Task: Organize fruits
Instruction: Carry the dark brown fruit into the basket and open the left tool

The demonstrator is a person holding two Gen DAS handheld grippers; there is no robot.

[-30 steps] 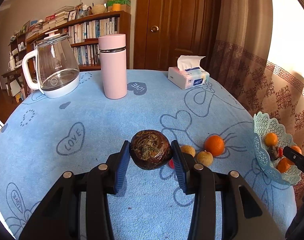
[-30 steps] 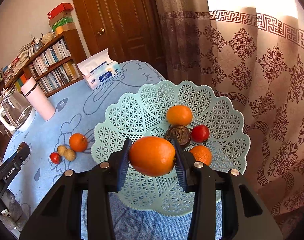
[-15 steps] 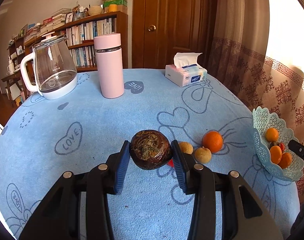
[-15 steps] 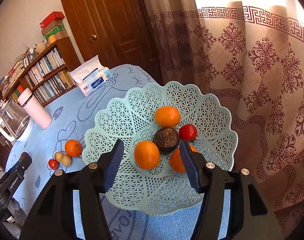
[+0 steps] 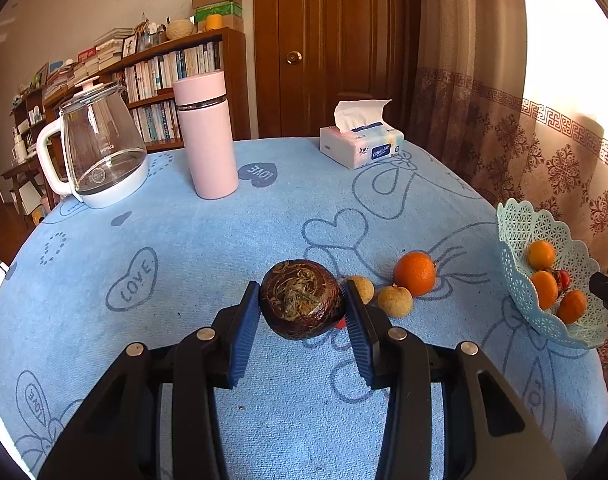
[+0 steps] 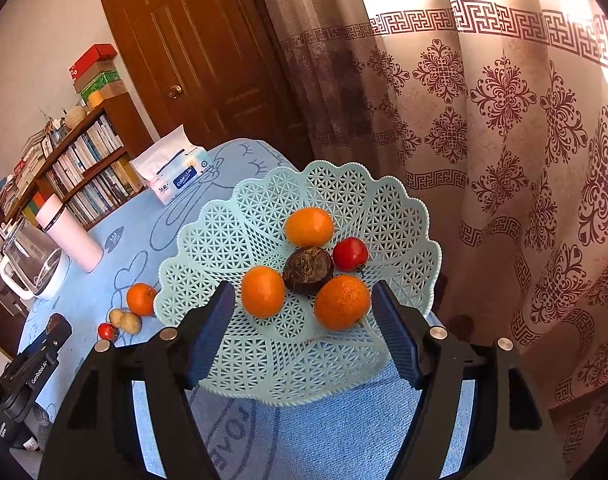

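The left hand-held gripper is clenched on a dark brown fruit, holding it clear of the blue worktop, both blue pads pressed to its sides. Just beyond it on the cloth lie two small tan fruits, an orange and a small red fruit, mostly hidden behind the right pad in the left view. The mint basket stands at the worktop's edge by the curtain.

The right hand-held gripper hangs over the basket's near rim; its jaws have just been opening and now stand released, with nothing pressed between the pads. In the basket lie three oranges, a second dark brown fruit and a red fruit, clustered and touching near its middle.

Farther back on the worktop stand a glass kettle, a pink flask and a tissue pack.
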